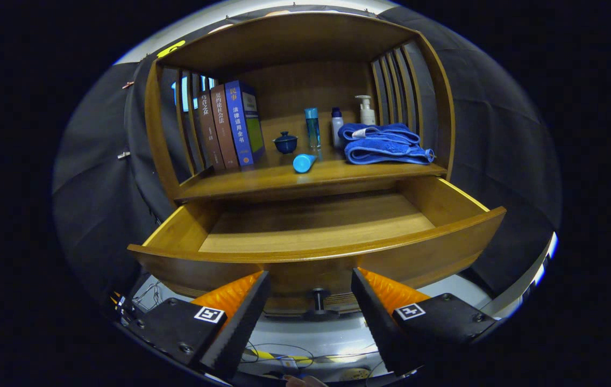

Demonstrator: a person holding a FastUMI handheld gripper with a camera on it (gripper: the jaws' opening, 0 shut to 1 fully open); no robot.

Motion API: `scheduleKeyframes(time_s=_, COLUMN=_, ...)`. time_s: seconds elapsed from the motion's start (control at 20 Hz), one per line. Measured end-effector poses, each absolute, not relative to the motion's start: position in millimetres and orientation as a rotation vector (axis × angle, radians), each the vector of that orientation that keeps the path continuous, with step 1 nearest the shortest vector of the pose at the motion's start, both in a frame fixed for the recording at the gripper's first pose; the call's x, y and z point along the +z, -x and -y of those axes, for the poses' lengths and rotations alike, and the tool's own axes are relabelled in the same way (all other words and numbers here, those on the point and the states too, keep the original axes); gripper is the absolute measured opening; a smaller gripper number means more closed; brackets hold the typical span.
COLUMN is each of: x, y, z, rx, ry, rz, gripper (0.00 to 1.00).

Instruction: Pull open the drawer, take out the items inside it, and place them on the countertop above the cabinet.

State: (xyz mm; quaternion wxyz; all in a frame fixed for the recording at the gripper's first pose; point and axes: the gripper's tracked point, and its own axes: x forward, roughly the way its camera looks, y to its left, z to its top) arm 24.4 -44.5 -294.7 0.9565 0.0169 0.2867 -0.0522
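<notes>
The drawer (316, 236) stands pulled well out toward the near side, and its wooden floor shows bare as far back as can be seen; the far strip under the shelf lies in shadow, so I cannot tell whether anything hides there. The gripper (311, 301) has its fingers spread wide and holds nothing, with the drawer knob (319, 298) between them, just ahead.

On the shelf above the drawer, serving as the table, lie a cyan tube (304, 162) on its side, a small dark teapot (285, 142), two slim bottles (312, 128), a pump bottle (366, 110), a folded blue towel (386, 144) at the right and books (230, 126) at the left.

The task looks near its end. To finish well, lift the gripper over the near wall and look into the shaded far strip before counting the drawer empty. Keep the fingers spread and clear of the knob, so that the drawer is not nudged shut.
</notes>
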Motion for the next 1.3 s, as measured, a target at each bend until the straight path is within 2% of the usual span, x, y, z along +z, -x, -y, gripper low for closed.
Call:
scheduleKeyframes(time_s=0.85, x=-322, y=-143, z=58, rx=-0.091, ry=-0.060, rz=-0.608, gripper=0.99)
scheduleKeyframes(time_s=1.3, x=-326, y=-147, z=58, rx=-0.097, ry=-0.059, rz=-0.611, gripper=0.99)
